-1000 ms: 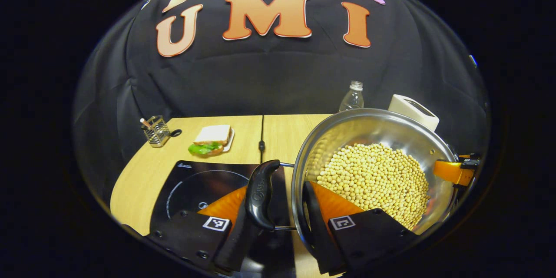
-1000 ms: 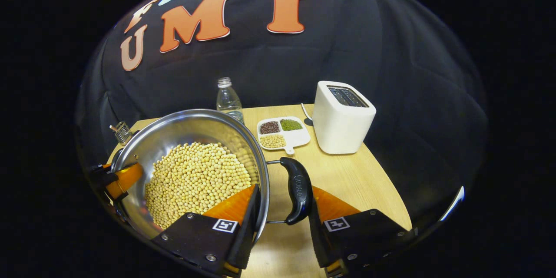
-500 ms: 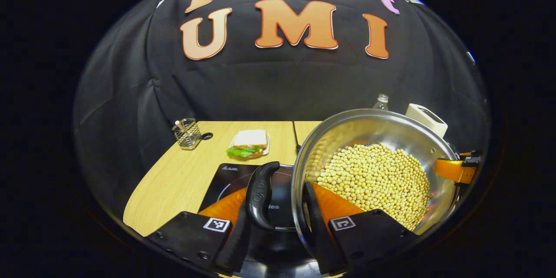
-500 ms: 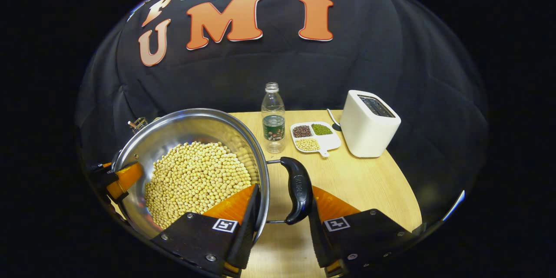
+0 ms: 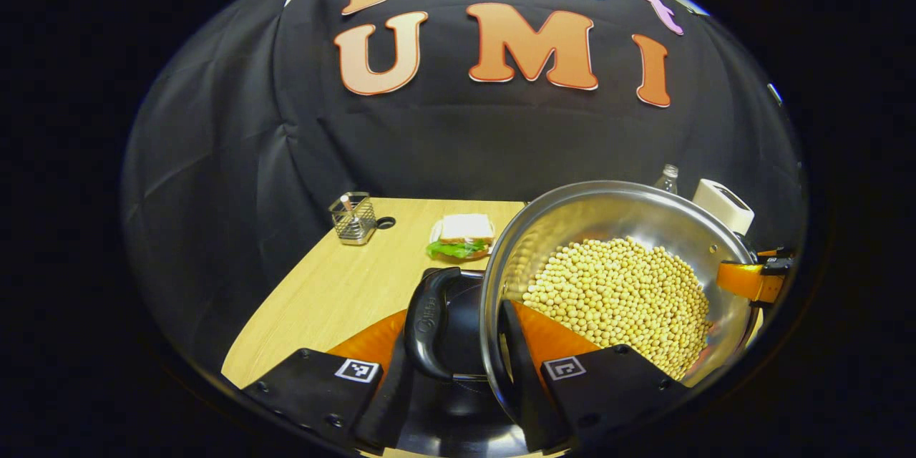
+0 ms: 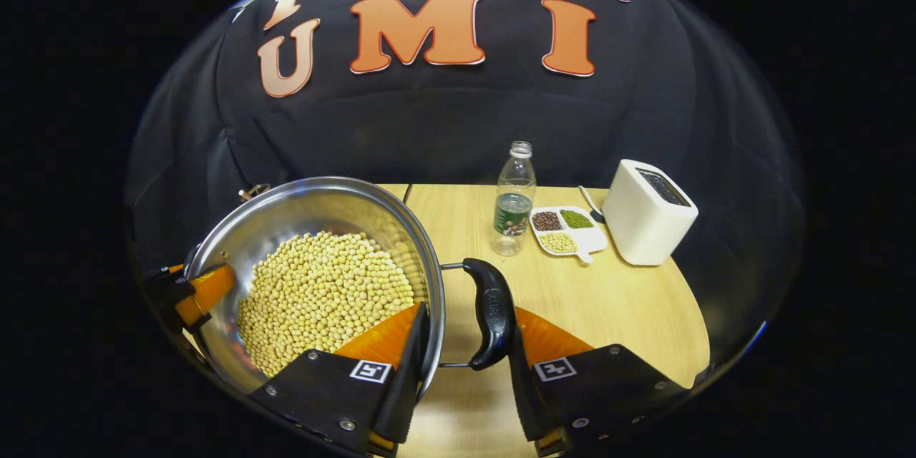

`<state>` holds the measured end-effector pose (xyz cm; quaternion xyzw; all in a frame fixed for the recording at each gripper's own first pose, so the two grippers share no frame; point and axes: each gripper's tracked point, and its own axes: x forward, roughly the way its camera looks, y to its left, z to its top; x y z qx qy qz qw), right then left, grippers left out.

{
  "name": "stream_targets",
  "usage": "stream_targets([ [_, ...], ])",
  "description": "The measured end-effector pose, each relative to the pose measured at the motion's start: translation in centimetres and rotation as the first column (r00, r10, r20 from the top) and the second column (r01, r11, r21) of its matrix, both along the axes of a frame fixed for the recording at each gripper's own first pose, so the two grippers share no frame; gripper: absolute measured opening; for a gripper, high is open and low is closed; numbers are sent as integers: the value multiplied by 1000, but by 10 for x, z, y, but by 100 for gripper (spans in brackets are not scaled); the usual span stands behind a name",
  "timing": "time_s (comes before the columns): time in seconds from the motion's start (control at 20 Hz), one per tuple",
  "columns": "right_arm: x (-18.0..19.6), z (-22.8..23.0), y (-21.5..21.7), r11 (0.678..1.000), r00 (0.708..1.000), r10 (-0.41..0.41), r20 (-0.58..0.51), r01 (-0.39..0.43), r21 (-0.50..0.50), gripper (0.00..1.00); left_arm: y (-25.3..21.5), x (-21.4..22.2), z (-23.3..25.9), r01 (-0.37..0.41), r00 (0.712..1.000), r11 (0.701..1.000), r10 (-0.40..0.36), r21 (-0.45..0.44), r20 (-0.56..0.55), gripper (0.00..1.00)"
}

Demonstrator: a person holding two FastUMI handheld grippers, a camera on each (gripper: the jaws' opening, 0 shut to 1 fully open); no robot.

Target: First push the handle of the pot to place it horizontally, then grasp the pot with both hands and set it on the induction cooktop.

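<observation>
Now the steel pot [image 5: 615,215] full of pale beans [image 5: 619,300] is held up between both tongs, tilted toward the cameras; in the left gripper view it sits at 3 o'clock, over the near edge of the black induction cooktop [image 5: 458,408], whose glass shows at 6 o'clock under the handle. Left tongs [image 5: 452,372] are partly open, straddling the pot: one finger outside the black left handle [image 5: 428,322], the other inside the rim against the wall, so both press on pot and handle. Right tongs [image 6: 465,372] do the same on the black right handle [image 6: 490,315], one finger inside the rim, one outside the handle. The other tongs show across the pot in each view [image 5: 751,279] [image 6: 189,293].

Embossed writing on both handles, too small to read. Bottle label not legible.

Outward on the wooden surface [image 5: 336,286]: sandwich on a plate [image 5: 461,237] and wire holder [image 5: 352,218] at 11 o'clock in the left gripper view; water bottle [image 6: 513,200], divided dish of beans [image 6: 565,229] and white toaster [image 6: 647,211] at 1–2 o'clock in the right gripper view.

Versus a second ago: grip unchanged, pot carried left; cooktop ring now mostly hidden under the pot, sandwich and holder sit nearer centre, bottle and toaster have slid rightward.
</observation>
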<state>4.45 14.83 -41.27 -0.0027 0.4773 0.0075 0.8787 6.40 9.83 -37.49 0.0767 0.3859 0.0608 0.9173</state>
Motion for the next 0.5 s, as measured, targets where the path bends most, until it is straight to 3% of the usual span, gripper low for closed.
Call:
stream_targets([
  [0.05, 2, -3, 9, 1000, 1000, 6, -1, -6, 4, 53, 8, -1, 1, -8, 1000, 1000, 8, 4, 2, 69],
  [0.1, 2, -5, 16, 1000, 1000, 12, -8, -12, 9, 58, 15, -1, 0, -16, 1000, 1000, 16, 9, 4, 69],
  [0.5, 13, -21, 57, 999, 999, 30, -12, -29, 30, 58, 56, 13, 2, -30, 1000, 998, 29, 53, 9, 69],
])
